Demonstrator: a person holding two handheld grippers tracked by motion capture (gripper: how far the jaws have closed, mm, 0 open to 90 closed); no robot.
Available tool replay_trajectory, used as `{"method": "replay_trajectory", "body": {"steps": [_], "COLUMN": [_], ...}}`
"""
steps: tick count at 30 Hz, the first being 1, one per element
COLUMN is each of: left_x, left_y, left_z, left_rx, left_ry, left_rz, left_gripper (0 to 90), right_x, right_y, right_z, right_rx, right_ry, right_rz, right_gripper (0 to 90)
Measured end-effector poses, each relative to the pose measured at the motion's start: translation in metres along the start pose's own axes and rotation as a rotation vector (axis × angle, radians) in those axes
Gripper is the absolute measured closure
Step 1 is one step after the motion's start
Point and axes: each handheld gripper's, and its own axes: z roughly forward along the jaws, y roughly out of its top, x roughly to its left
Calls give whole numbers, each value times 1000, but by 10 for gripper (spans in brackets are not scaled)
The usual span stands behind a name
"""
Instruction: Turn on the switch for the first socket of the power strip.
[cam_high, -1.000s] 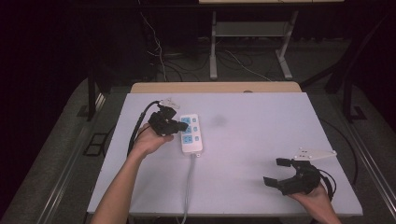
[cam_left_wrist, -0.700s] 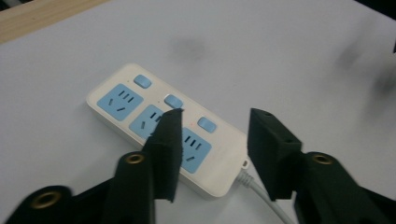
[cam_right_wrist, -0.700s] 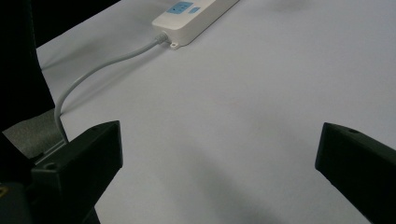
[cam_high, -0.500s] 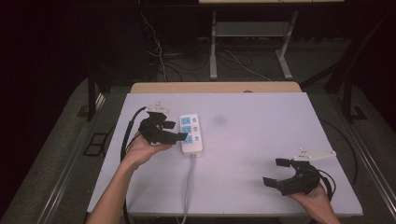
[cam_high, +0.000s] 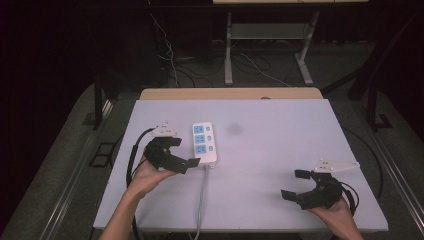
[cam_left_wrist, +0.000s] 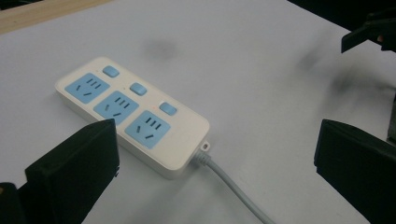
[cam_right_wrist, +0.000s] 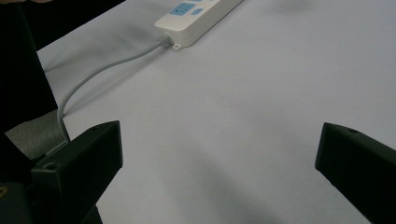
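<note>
Left gripper (cam_high: 181, 151) held in the left hand (cam_high: 150, 175) at the table's left side, jaws spread wide and aimed rightward; forearm (cam_high: 122, 215) entering from the bottom edge. Right gripper (cam_high: 295, 185) held in the right hand (cam_high: 335, 212) near the front right corner, jaws likewise wide apart, aimed leftward. In both gripper views, black jaws standing far apart at the frame edges, nothing between them.

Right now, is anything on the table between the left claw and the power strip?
Nothing visible. The left claw is open right beside the power strip, with bare table between them in the left gripper view. The strip's grey cord trails off toward the near edge.
</note>
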Motion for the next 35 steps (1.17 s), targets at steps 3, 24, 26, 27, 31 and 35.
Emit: {"method": "replay_trajectory", "body": {"steps": [3, 24, 26, 27, 31, 35], "left_x": [-6, -20, -21, -22, -23, -21], "left_y": [-12, -64, -69, -74, -81, -84], "left_z": [-3, -10, -10, -10, -9, -9], "left_rx": [-16, -79, -82, -86, -89, -92], "left_ry": [-1, -21, -20, -20, -24, -19], "left_rz": [-1, -44, -52, -61, -75, -81], "left_gripper": [0, 0, 0, 0, 0, 0], "right_x": [1, 2, 2, 2, 3, 3], "right_y": [0, -1, -2, -2, -2, -2], "right_z": [0, 0, 0, 0, 0, 1], "right_rx": [0, 3, 5, 5, 4, 7], "right_ry": [2, 7, 9, 9, 12, 14], "right_rz": [-3, 1, 2, 1, 2, 2], "right_gripper": [3, 3, 3, 3, 3, 3]}}
